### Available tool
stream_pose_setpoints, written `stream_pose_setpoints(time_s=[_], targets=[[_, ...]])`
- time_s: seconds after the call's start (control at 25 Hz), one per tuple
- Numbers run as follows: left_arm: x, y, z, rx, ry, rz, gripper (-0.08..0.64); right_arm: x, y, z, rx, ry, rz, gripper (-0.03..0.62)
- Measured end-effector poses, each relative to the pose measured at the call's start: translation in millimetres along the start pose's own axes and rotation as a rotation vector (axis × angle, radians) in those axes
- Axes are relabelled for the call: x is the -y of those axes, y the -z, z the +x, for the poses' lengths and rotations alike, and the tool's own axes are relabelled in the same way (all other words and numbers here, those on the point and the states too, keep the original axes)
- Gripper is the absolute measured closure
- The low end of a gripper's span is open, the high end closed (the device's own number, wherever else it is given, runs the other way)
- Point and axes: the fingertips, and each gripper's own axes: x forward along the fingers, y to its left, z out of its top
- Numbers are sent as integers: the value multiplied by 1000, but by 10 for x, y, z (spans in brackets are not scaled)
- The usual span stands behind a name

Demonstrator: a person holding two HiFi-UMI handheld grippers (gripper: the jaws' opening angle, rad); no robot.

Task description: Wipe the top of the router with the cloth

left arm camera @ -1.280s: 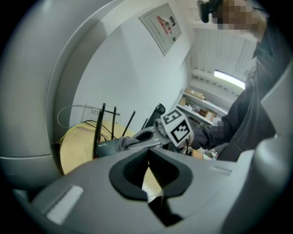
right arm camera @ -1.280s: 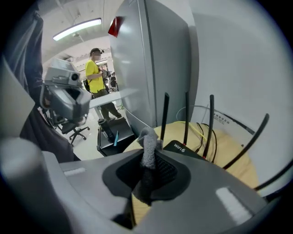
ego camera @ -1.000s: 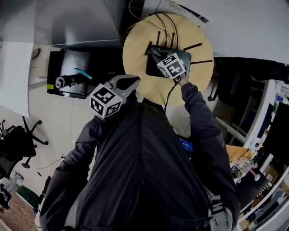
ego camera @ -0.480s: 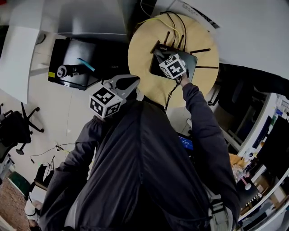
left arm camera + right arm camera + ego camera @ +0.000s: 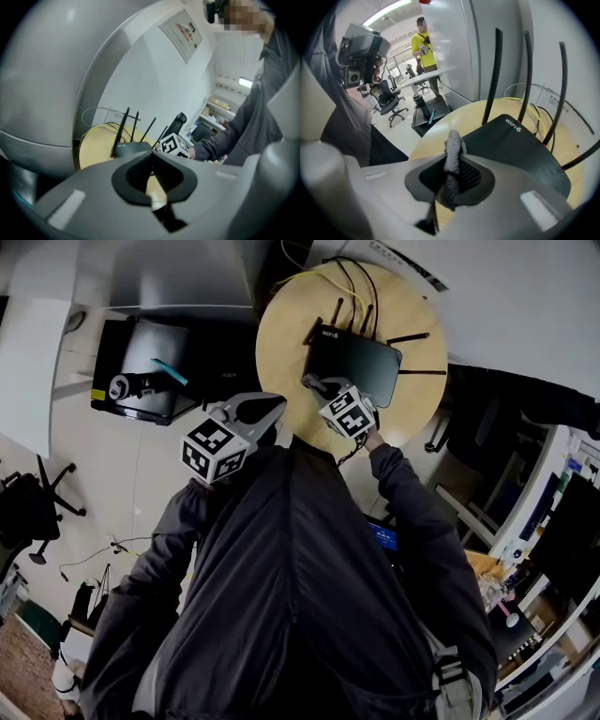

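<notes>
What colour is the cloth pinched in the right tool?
Grey. The cloth shows best in the right gripper view.

The router [image 5: 361,351] is showing a flat black top that is lying bare and open to a pass from the near side, where the right gripper [image 5: 319,386], clamping the grey cloth [image 5: 452,157], is sitting just at its near-left corner. Thin black antennas [image 5: 492,70] are standing up along the router's far edge and right side, and yellow and black cables [image 5: 349,276] are looping behind them, crowding the far rim of the round wooden table [image 5: 281,334]. Bare tabletop is lying open left of the router, the left gripper [image 5: 267,412] hanging, jaws together, off the near-left edge.
</notes>
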Motion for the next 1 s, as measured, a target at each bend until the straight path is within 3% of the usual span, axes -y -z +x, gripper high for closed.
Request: stream_pose_setpoints(time_s=[0.12, 0.28, 0.48, 0.68, 1.0], targets=[[-8, -8, -13, 7, -20, -6, 560, 276, -109, -37, 23, 19, -13, 560], [-15, 0, -45, 16, -49, -21, 560, 1068, -298, -129, 49, 138, 54, 560], [-18, 49, -100, 24, -81, -43, 560, 1558, -296, -117, 5, 188, 87, 560], [-4, 60, -120, 26, -78, -47, 560, 1366, -214, -134, 6, 165, 101, 560], [49, 46, -52, -1, -18, -12, 560, 444, 164, -184, 5, 89, 88, 560]])
